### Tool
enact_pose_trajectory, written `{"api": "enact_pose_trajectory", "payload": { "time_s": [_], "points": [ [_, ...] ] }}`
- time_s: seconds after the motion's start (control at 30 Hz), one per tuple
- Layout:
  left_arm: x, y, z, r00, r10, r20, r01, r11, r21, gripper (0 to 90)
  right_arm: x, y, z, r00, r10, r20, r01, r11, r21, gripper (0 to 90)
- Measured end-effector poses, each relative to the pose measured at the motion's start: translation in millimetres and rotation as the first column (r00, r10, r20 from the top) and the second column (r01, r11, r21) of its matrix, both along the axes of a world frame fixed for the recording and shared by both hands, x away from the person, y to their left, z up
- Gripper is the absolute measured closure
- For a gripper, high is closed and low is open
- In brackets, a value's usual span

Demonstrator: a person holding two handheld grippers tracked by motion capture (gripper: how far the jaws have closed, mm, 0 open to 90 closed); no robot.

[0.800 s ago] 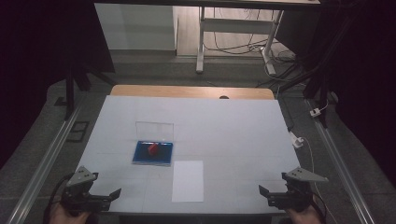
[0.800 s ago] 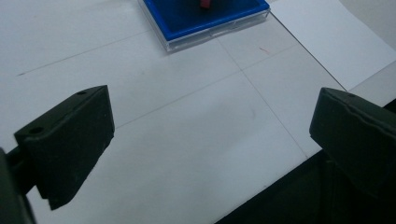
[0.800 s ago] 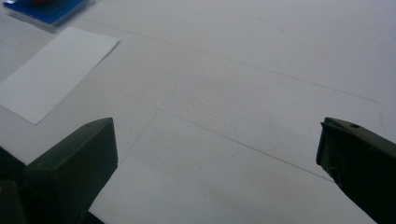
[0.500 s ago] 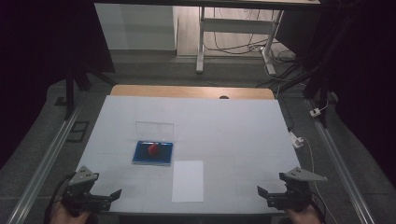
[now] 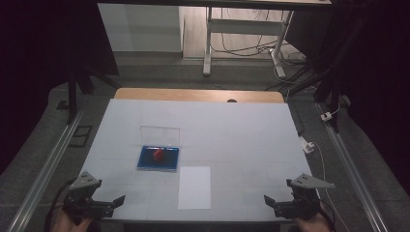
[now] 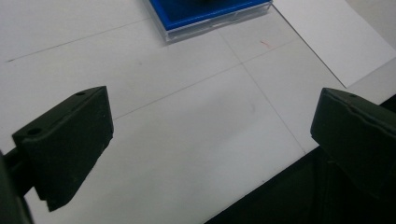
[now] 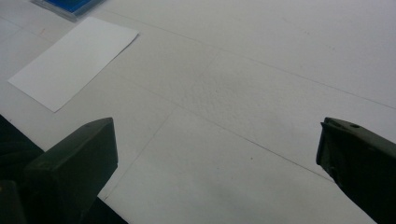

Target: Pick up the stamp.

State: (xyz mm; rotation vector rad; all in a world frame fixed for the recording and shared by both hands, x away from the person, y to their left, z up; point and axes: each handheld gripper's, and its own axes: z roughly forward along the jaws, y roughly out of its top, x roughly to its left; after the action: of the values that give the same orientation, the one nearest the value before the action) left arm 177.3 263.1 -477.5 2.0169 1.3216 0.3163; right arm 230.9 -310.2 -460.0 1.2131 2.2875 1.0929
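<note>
Left gripper [image 5: 116,203] is sitting at the lower left of the high view, at the table's near edge, jaws spread wide and holding nothing. In the left gripper view the left gripper [image 6: 210,140] is showing one black jaw at lower left and one at right, bare white table surface [image 6: 187,154] between them. Right gripper [image 5: 269,203] is sitting at the lower right of the high view, also at the near edge, jaws wide apart, nothing between them. In the right gripper view the right gripper [image 7: 217,158] is showing jaws at the lower left and lower right corners over the bare table.

Blue case [image 5: 158,158] is lying left of centre in the high view, on the white table [image 5: 241,130], its clear lid [image 5: 160,136] standing up at the far side. A small red object [image 5: 158,153] is resting inside the case; what it is, cannot tell. White paper sheet [image 5: 194,187] is lying flat just below and right of the case, near it but apart. Both grippers are well apart from case and sheet.

In the left gripper view the blue case [image 6: 210,11] is cropped at the top centre, the paper sheet [image 6: 336,42] at upper right. In the right gripper view the paper sheet [image 7: 72,60] is at upper left, a corner of the case [image 7: 70,5] at the top left edge.
</note>
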Motion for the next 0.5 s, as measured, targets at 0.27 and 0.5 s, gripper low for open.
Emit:
{"api": "enact_pose_trajectory", "payload": {
  "time_s": [0.27,0.5],
  "points": [
    [0.7,-0.2,3.7,0.9996,-0.013,0.027,0.013,0.9996,-0.024,0.0,1.2,-0.1,-0.5,0.9999,0.007,-0.012,-0.007,1.0,0.006,0.0],
    [4.7,-1.2,4.7,0.9987,-0.028,0.043,0.029,0.9993,-0.025,0.0,0.7,1.2,-0.4,0.9997,0.022,-0.011,-0.022,1.0,-0.004,0.0]
  ]
}}
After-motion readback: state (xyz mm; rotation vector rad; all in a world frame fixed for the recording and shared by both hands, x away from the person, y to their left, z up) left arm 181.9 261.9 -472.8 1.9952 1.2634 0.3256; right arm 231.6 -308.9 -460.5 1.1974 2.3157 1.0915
